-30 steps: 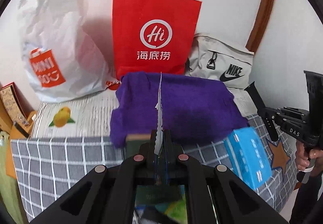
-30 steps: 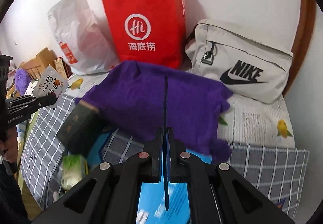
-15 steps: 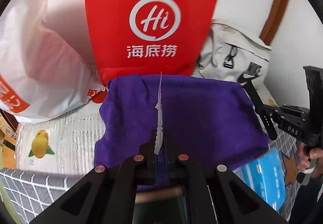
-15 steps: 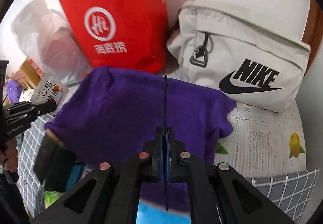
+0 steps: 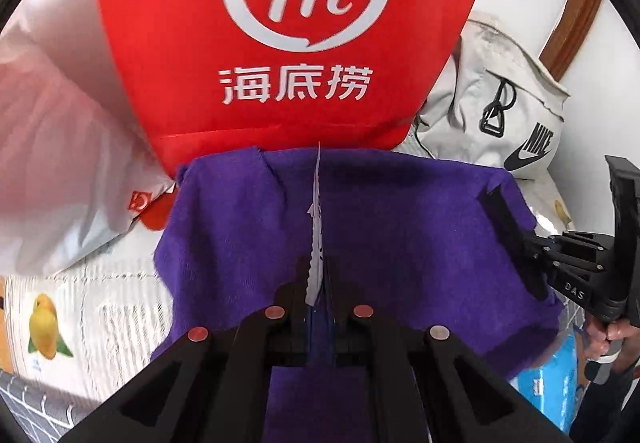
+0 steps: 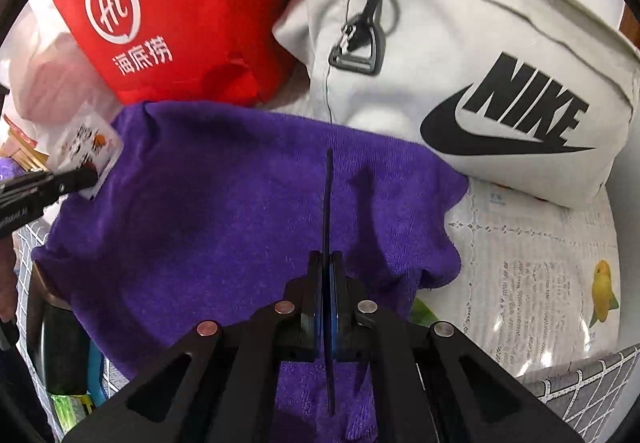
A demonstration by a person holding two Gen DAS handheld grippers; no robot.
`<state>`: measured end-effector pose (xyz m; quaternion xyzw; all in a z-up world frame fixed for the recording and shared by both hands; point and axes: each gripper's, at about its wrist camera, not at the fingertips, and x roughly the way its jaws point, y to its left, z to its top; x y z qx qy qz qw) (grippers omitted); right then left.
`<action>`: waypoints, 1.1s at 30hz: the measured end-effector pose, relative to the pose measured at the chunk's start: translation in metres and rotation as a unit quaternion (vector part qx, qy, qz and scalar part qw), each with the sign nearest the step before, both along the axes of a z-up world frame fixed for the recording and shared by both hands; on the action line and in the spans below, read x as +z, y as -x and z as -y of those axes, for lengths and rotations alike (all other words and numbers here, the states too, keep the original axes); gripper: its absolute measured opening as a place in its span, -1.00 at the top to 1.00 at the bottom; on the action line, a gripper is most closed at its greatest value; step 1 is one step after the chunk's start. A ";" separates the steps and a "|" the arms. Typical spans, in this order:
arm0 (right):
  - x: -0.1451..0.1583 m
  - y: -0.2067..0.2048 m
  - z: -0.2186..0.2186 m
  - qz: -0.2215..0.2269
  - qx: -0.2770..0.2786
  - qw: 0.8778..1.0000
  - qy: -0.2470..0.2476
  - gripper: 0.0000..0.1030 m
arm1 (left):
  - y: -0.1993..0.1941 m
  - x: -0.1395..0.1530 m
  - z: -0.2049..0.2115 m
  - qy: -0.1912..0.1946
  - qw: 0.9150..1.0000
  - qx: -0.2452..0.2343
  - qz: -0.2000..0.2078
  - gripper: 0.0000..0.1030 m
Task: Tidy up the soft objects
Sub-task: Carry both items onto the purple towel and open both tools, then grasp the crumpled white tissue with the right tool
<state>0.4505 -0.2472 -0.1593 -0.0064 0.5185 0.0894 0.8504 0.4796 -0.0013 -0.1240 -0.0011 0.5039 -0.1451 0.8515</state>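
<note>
Left gripper (image 5: 318, 203) and right gripper (image 6: 329, 203) pressed together, each pinching purple towel (image 6: 224, 211) spread between.

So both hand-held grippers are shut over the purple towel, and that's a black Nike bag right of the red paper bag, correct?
Not quite: the Nike bag is off-white with a black logo, as the right wrist view shows. The rest holds: the left hand-held gripper and right hand-held gripper are both shut over the purple towel, and the bag sits right of the red paper bag.
</note>
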 end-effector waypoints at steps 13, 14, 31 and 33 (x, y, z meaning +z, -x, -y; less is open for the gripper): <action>-0.021 -0.012 -0.001 -0.023 0.004 1.000 0.014 0.94 | -0.023 -0.025 0.011 -0.009 0.999 0.008 -0.036 0.89; -0.022 -0.012 -0.002 -0.023 0.004 1.000 0.014 0.93 | -0.022 -0.026 0.008 -0.011 0.999 0.010 -0.037 0.89; 0.006 0.011 0.002 -0.002 0.008 1.000 0.004 0.08 | -0.005 -0.009 0.004 -0.056 0.997 0.038 -0.038 -0.21; 0.013 0.017 0.002 0.006 0.008 1.000 0.002 0.04 | 0.001 -0.005 0.001 -0.073 0.995 0.053 -0.049 -0.21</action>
